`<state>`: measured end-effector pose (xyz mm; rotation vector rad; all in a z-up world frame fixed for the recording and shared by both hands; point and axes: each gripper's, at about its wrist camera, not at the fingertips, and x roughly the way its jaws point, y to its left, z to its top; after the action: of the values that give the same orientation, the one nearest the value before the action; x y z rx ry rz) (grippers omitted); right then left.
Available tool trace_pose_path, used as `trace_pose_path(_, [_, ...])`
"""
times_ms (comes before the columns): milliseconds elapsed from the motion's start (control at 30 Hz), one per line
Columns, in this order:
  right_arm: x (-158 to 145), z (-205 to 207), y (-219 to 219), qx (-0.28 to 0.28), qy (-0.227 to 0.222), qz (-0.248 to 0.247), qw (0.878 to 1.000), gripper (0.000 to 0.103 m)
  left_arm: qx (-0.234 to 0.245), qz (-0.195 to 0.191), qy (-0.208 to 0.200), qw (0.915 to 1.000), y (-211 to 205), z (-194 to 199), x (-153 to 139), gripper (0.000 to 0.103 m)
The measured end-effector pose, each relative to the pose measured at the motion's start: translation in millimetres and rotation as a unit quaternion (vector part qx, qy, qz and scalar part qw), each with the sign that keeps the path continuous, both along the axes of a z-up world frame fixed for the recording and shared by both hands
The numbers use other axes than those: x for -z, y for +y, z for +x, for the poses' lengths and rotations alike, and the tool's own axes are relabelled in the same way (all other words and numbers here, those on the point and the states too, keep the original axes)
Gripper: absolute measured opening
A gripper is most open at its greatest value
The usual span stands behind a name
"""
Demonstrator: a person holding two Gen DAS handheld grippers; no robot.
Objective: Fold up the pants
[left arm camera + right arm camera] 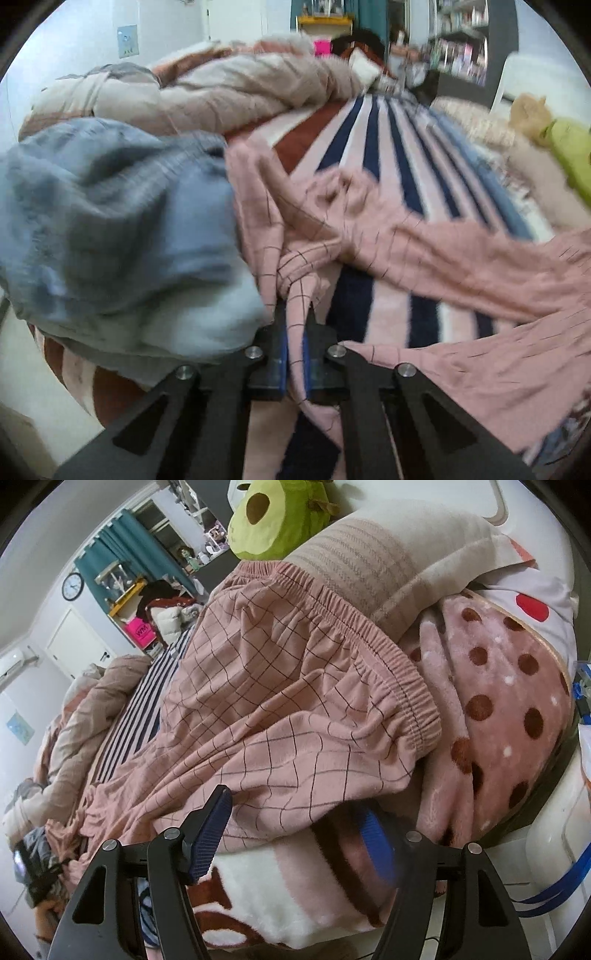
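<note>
The pink checked pants point(280, 686) lie spread over the bed, with the elastic waistband point(369, 627) against a pillow. In the left wrist view a bunched leg of the pants point(424, 251) stretches across the striped blanket to my left gripper point(295, 312), which is shut on a fold of that pink fabric. My right gripper point(295, 834) stands open at the near edge of the pants by the hip. The cloth's edge lies between its blue pads point(210, 830), which do not press on it.
A crumpled blue-grey garment point(122, 236) sits just left of my left gripper. A beige duvet point(221, 92) is heaped at the back. A striped pillow point(388, 561), an avocado plush point(273, 513) and a polka-dot blanket point(509, 709) crowd the waistband end.
</note>
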<state>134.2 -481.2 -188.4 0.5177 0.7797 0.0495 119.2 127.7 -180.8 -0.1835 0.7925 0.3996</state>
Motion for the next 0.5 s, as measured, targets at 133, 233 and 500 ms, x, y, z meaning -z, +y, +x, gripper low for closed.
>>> trace_pose_path(133, [-5,7,-3,0.002,-0.009,0.007,1.0,0.064,-0.001,-0.01,-0.05,0.9987,5,-22,-35,0.004])
trace_pose_path(233, [-4,12,2,-0.012,-0.011,0.014,1.0,0.048,-0.009,-0.002,-0.077,0.997,8,-30,-54,0.003])
trace_pose_path(500, [-31,9,8,-0.005,-0.055,-0.002,0.998,0.003,0.003,0.002,-0.108,0.9942,9,-37,-78,0.003])
